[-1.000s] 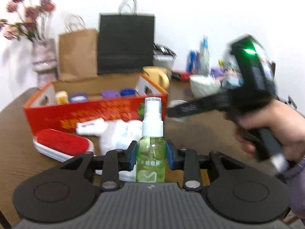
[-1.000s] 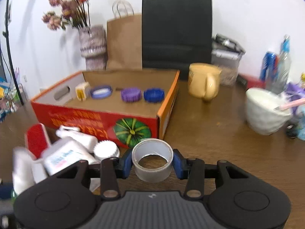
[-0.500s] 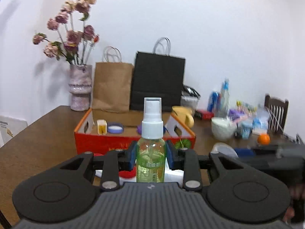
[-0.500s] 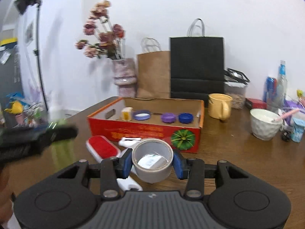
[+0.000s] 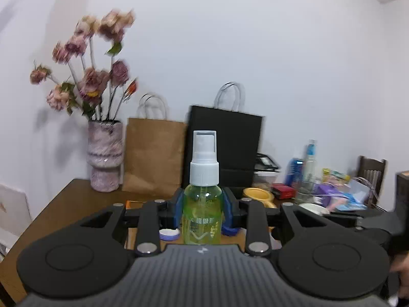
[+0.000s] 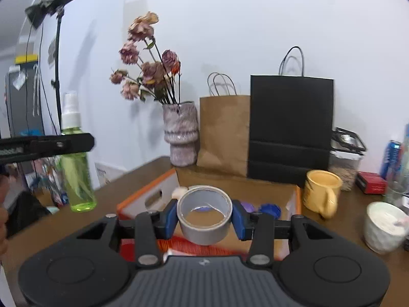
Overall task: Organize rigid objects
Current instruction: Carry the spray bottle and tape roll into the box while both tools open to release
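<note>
Left gripper (image 5: 202,211) and right gripper (image 6: 204,219): matte black linkages, blue finger pads (image 6: 169,217), silver pivot screws, ribbed grey housing.

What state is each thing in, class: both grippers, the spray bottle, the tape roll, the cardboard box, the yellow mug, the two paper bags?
Left gripper: shut on the spray bottle.
Right gripper: shut on the tape roll.
Spray bottle: upright, capped, held off the table.
Tape roll: held, hole facing camera.
Cardboard box: open-topped, caps inside.
Yellow mug: upright on table.
Brown bag, black bag: standing upright.
</note>
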Demonstrator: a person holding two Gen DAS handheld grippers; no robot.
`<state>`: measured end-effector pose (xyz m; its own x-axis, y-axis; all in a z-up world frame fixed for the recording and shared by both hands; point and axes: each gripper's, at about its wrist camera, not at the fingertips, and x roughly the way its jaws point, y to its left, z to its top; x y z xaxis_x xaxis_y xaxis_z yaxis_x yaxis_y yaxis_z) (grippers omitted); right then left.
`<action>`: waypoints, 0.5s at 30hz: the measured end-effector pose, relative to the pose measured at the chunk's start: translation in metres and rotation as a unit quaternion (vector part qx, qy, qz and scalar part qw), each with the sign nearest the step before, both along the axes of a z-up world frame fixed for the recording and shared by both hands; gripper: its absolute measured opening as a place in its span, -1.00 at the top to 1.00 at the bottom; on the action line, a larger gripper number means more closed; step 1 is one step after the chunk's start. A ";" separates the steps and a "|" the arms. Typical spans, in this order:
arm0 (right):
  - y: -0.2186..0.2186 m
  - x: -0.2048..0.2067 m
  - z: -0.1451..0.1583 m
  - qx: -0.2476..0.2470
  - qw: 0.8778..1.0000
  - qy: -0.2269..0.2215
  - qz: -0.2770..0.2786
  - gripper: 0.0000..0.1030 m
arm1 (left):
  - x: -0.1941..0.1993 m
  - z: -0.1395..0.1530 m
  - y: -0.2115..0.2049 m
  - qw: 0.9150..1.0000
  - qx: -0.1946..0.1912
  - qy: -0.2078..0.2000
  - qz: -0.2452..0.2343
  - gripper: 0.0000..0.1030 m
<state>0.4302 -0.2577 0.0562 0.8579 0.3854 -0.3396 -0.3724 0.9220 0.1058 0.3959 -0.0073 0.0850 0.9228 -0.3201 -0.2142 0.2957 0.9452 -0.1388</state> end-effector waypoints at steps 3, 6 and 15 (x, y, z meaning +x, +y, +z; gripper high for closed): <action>0.008 0.044 0.002 0.002 1.000 0.025 0.015 0.17 | 0.055 -0.012 0.001 0.998 -0.008 0.057 0.010 0.39; 0.025 0.087 -0.008 -0.017 0.998 0.061 0.016 0.17 | 0.102 -0.029 0.005 0.995 -0.006 0.094 0.016 0.39; 0.073 0.168 -0.066 -0.041 0.986 0.159 0.038 0.17 | 0.194 -0.073 0.002 0.973 0.072 0.217 0.005 0.39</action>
<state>0.5985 -0.1846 -0.0103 0.6726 0.4042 -0.6199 -0.4009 0.9031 0.1538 0.5898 -0.0049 0.0116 0.7380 -0.2490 -0.6271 0.2294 0.9666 -0.1139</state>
